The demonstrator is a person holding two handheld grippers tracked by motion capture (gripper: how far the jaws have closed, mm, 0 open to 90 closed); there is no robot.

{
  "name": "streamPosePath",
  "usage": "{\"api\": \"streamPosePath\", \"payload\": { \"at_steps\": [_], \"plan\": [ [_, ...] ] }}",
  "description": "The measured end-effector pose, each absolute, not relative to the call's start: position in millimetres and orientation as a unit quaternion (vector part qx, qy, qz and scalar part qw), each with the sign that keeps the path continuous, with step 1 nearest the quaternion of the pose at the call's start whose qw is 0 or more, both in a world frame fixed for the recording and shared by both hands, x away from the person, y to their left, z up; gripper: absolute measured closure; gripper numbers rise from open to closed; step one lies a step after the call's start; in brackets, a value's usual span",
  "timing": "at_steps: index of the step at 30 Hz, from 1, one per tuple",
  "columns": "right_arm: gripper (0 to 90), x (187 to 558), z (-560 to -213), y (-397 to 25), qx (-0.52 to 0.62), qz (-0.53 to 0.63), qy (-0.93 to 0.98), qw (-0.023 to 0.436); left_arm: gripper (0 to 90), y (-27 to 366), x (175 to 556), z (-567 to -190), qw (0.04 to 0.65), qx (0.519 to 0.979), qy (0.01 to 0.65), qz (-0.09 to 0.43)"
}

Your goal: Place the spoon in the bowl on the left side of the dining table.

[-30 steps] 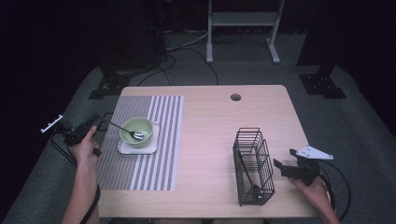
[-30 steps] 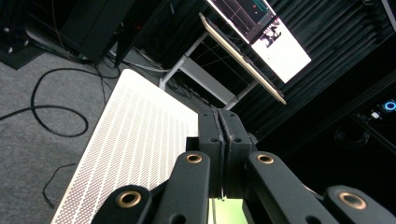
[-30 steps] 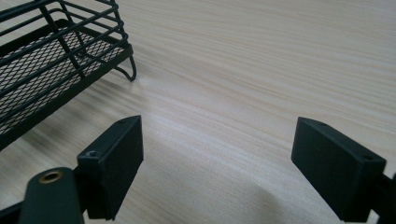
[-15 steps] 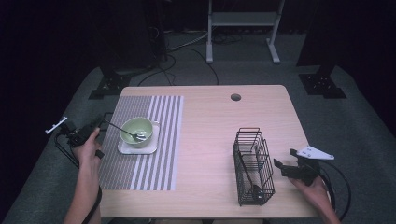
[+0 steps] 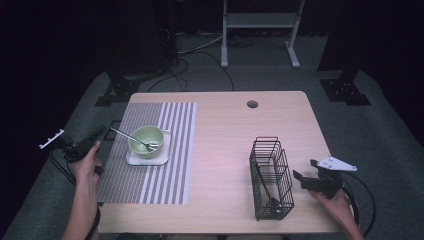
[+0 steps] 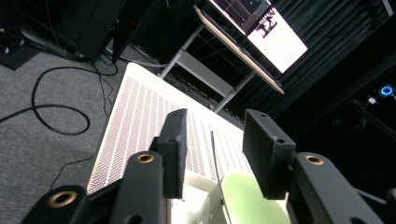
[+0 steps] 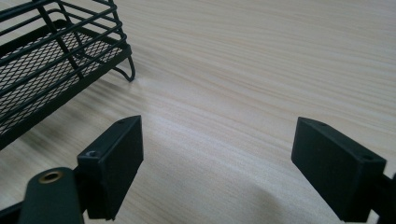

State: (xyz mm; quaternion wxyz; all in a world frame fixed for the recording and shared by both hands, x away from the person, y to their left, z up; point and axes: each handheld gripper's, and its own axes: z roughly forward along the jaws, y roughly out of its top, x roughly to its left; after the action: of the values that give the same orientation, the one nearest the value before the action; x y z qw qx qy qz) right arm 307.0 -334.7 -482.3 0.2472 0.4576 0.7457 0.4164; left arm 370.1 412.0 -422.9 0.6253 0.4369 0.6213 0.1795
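left gripper (image 6: 212,149) fingers parted, right gripper (image 7: 217,168) fingers wide

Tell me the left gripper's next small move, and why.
Probably ease the left gripper forward and down until its open jaws straddle the spoon handle, then close. The handle rises between the jaws but neither touches it, and the spoon rests in the bowl.

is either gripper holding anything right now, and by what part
Nothing is held. The left gripper is open, with the spoon handle between its jaws but not clamped. The right gripper is open over bare table beside the wire basket.
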Motion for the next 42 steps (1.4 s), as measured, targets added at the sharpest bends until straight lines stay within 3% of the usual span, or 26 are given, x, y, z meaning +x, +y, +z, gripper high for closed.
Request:
{"api": "streamPosePath", "payload": {
  "at_steps": [4,15,19,42],
  "plan": [
    [15.7,307,-482,-334,0.457,0.416,0.746,0.249,51.5,412,366,-420,0.624,0.448,0.614,0.180],
    [15.7,307,-482,-334,0.458,0.415,0.745,0.250,18.4,407,355,-413,0.620,0.471,0.603,0.174],
    [15.7,307,-482,-335,0.459,0.415,0.744,0.251,11.1,403,350,-412,0.620,0.482,0.595,0.172],
    [15.7,307,-482,-334,0.457,0.413,0.745,0.254,2.5,382,330,-401,0.623,0.529,0.554,0.159]
  ]
}}
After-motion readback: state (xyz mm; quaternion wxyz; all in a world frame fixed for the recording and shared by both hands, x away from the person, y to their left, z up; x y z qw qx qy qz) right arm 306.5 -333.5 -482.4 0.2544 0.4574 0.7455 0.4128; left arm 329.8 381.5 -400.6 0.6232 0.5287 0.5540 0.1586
